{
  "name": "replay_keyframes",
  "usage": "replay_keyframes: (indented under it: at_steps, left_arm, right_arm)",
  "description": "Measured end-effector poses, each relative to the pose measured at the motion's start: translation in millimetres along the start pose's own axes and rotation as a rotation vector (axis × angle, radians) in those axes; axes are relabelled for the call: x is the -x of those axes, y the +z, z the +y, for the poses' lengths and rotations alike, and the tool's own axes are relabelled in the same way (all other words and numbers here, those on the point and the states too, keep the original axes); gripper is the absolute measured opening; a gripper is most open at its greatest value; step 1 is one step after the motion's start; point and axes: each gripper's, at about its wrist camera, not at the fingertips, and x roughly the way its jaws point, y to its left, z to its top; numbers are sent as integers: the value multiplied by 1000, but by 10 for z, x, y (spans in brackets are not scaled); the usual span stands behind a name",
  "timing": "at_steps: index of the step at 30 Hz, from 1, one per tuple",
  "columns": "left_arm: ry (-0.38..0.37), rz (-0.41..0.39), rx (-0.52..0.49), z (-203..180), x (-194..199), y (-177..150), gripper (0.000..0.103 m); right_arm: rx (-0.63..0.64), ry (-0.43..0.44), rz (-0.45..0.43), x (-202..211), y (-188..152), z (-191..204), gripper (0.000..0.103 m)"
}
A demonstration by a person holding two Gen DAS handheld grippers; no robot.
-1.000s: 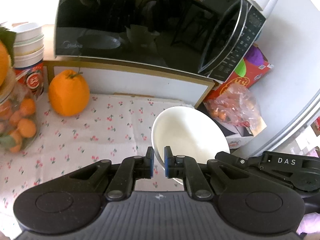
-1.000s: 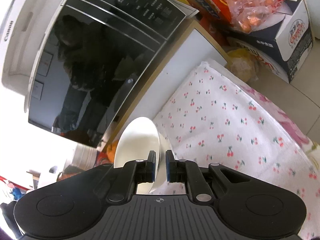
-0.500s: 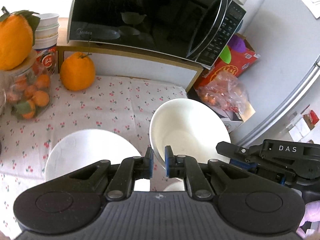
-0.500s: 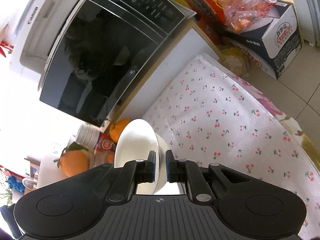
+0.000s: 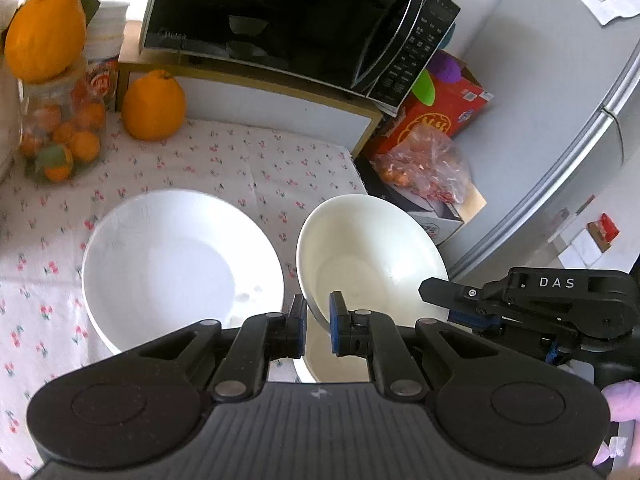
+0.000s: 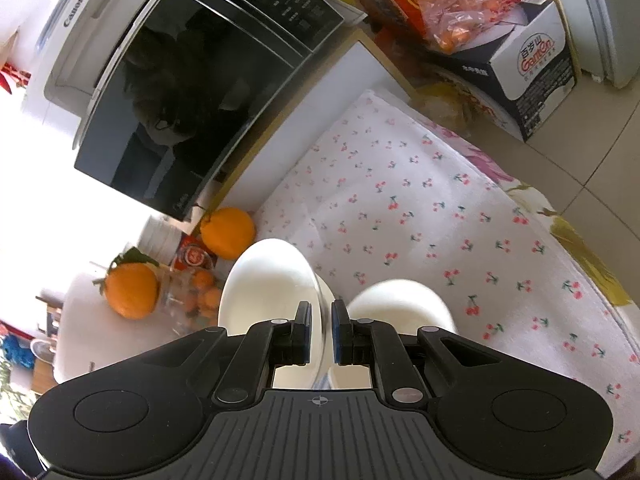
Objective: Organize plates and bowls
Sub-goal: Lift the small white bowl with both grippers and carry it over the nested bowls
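Carrying bowl (image 5: 372,256), pinched at rim by both left gripper (image 5: 317,320) and right gripper (image 6: 320,332); next, lowering into plate (image 5: 180,264) mid-tablecloth (image 5: 248,160).

Cherry-print tablecloth (image 5: 248,160), black microwave (image 5: 288,28), tiled floor (image 6: 600,152)

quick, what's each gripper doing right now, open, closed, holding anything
Left gripper: shut on the rim of the cream bowl.
Right gripper: shut on the rim of the white bowl.
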Motion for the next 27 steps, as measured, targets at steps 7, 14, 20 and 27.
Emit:
replay_keyframes:
  at_steps: [7, 14, 20, 27]
  left_arm:
    - [-10, 48, 13, 21, -92, -76, 10]
    - [13, 77, -6, -15, -188, -169, 11]
    - [19, 99, -14, -52, -249, -192, 11]
    - [35, 127, -25, -64, -332, -231, 11]
  right_arm:
    - [-40, -19, 9, 66, -78, -123, 11]
    - [-46, -74, 22, 24, -110, -162, 11]
    - [-69, -101, 36, -6, -109, -228, 12]
    - [-78, -145, 60, -80, -125, -279, 12]
